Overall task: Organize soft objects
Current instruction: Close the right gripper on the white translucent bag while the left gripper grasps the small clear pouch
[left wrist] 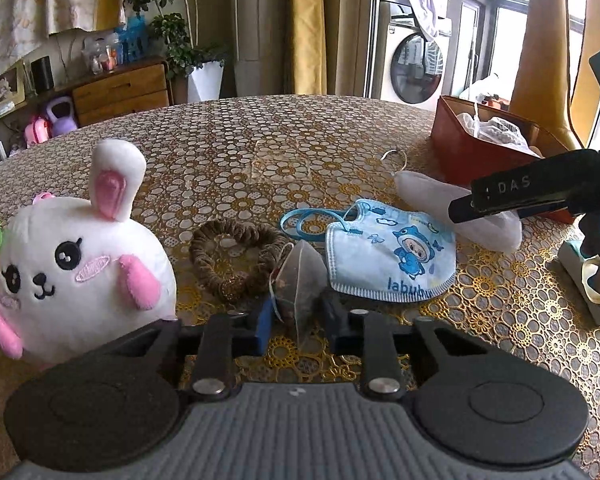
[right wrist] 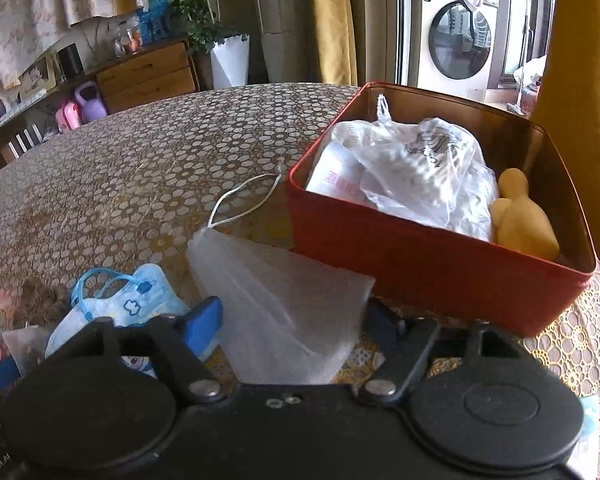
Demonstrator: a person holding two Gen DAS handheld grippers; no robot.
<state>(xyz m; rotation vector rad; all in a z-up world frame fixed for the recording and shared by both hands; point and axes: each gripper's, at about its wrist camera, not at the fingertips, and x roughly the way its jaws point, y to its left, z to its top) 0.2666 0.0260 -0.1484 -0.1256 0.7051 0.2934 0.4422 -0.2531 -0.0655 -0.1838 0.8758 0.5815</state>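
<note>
Left gripper (left wrist: 296,318): fingers drawn close around a tea bag (left wrist: 302,280), a translucent mesh pyramid with dark leaves inside; its lower part sits between the blue pads, which look to be pinching it.
Right gripper (right wrist: 292,316): fingers partly spread either side of a white mask (right wrist: 284,304); the pads flank its wide folded end, and whether they press on it cannot be told.
White mask: pale, semi-translucent fabric folded to a cone shape, thin white ear loop (right wrist: 244,200) trailing toward the red box.
Red box (right wrist: 420,264): smooth rectangular tin with rounded corners, just beside the white mask; holds crinkled clear plastic bags (right wrist: 416,176) and a matte yellow rounded figure (right wrist: 520,220).
Child's mask (left wrist: 392,252): blue printed cloth with a cartoon figure, blue loops, lying flat right of the tea bag.
Scrunchie (left wrist: 236,256): brown ruffled ring, left of the tea bag and touching it.
Rabbit plush (left wrist: 72,264): round, white, fuzzy, pink ears and paws, beside the left finger.
Table (left wrist: 260,140): glossy gold-and-white floral cover.
</note>
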